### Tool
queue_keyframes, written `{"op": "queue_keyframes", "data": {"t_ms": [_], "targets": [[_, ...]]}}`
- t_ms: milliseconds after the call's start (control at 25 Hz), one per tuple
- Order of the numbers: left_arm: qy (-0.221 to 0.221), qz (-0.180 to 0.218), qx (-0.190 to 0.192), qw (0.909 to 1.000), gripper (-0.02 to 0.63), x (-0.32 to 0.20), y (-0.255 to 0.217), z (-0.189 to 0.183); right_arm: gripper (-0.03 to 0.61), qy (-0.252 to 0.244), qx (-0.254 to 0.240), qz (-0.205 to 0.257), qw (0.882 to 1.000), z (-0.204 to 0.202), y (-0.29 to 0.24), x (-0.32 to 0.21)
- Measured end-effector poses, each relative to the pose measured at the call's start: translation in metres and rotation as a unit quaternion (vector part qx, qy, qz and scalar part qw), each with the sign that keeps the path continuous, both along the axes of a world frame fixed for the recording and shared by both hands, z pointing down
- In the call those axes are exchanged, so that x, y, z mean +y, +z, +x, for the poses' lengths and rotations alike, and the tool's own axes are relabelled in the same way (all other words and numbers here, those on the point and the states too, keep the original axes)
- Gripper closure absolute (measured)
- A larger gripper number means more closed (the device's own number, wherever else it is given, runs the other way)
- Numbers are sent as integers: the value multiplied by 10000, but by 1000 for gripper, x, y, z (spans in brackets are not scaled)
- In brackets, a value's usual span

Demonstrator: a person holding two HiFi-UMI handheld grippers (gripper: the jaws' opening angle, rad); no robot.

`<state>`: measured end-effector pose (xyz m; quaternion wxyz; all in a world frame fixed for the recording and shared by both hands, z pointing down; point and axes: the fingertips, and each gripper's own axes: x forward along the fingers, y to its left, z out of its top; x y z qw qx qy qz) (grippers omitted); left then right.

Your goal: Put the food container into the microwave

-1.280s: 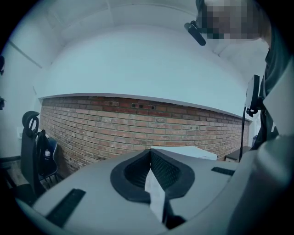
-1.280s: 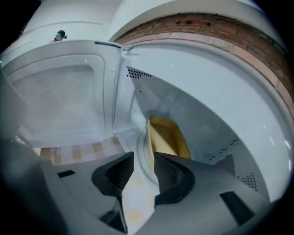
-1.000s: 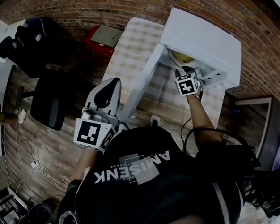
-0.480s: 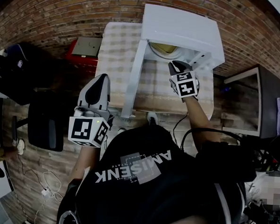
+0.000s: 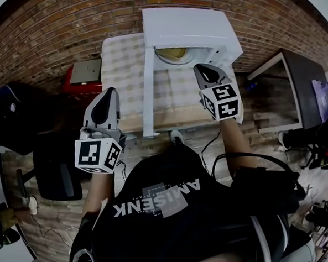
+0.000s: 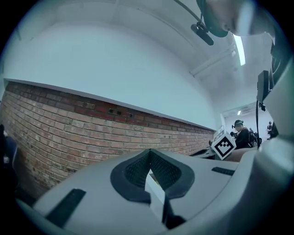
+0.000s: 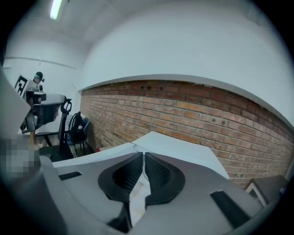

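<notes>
Food container (image 5: 173, 54) — mostly hidden w/in microwave (image 5: 184, 25)

Head view looks down on microwave (image 5: 187, 29); both gripper views face brick wall (image 7: 206, 114)

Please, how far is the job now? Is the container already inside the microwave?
Done: a yellowish food container appears to sit inside the microwave. In hand: nothing; the right gripper, jaws just closing, is empty outside. Remaining: the door stands open.
</notes>
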<state>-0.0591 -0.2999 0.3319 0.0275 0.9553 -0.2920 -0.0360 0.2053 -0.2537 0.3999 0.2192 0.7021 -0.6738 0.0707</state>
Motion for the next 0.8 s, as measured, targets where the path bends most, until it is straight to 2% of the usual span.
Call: {"op": "queue_keyframes", "data": {"t_ms": [240,400,640,800], "targets": [[360,24,98,9993,601,-7,-5,3,529,454,98,530,9975,1,-46,35],[368,15,41,9993,601,-9,-5,5,532,649,88,873,9940,7,-74,56],[292,-41,236,9993,601,-3,-19,13,537,684,113,1187,9905,23,-102,75],[182,-7,139,9997,601,-4,-24,28,537,506,82,1224,9912,36,-110,82]]}}
